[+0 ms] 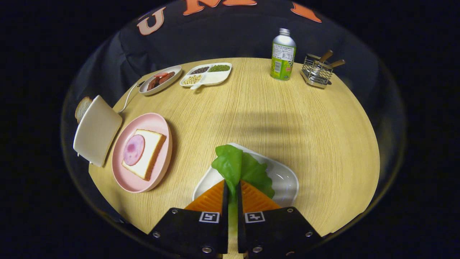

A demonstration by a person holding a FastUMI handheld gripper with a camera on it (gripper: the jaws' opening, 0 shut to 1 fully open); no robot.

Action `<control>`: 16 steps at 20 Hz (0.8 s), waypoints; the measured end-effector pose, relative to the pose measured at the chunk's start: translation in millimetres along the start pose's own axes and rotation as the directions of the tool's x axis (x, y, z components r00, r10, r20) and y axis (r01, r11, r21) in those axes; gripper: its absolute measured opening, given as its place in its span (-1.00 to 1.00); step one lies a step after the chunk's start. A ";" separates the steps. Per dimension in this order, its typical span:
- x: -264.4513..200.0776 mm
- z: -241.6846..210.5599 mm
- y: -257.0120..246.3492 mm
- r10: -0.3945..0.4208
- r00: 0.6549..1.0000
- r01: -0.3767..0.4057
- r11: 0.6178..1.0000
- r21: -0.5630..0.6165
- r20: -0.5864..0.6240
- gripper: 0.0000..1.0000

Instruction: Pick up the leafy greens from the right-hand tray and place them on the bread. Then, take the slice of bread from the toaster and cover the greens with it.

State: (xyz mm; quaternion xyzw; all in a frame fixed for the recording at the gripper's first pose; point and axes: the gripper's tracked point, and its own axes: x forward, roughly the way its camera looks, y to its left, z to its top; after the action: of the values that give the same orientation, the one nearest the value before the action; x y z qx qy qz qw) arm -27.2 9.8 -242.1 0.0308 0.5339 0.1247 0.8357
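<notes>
My jaws [231,192] are pressed together on the leafy greens [241,169], which fan out just ahead of my fingertips over the white tray [285,180] on the round, pale wood-grain tabletop [251,111]. To the left, well apart from the tray, a slice of bread [149,151] topped with a round of ham [133,149] lies on a pink plate [158,124]; just beside that plate stands a cream toaster [96,129] with a second slice of bread [82,108] poking from its slot, a white cord [128,96] trailing from it. At the far edge sit a small dish of sausages [160,80], a divided dish of beans and grains [206,73], a green-and-white bottle [283,54] — its label carries print too small to read — and a wire caddy [317,71] holding wooden-handled utensils. Black cloth hangs behind the tabletop — the booth is dark all around. Two square black-and-white markers [209,217] sit on my housing.
</notes>
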 end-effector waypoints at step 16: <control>-54.8 66.6 66.6 0.135 0.967 -0.132 0.991 -0.028 0.216 -0.88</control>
State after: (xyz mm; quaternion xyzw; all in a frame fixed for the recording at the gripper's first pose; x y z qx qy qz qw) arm -0.8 66.4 -152.9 0.0743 0.4353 0.1803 0.8789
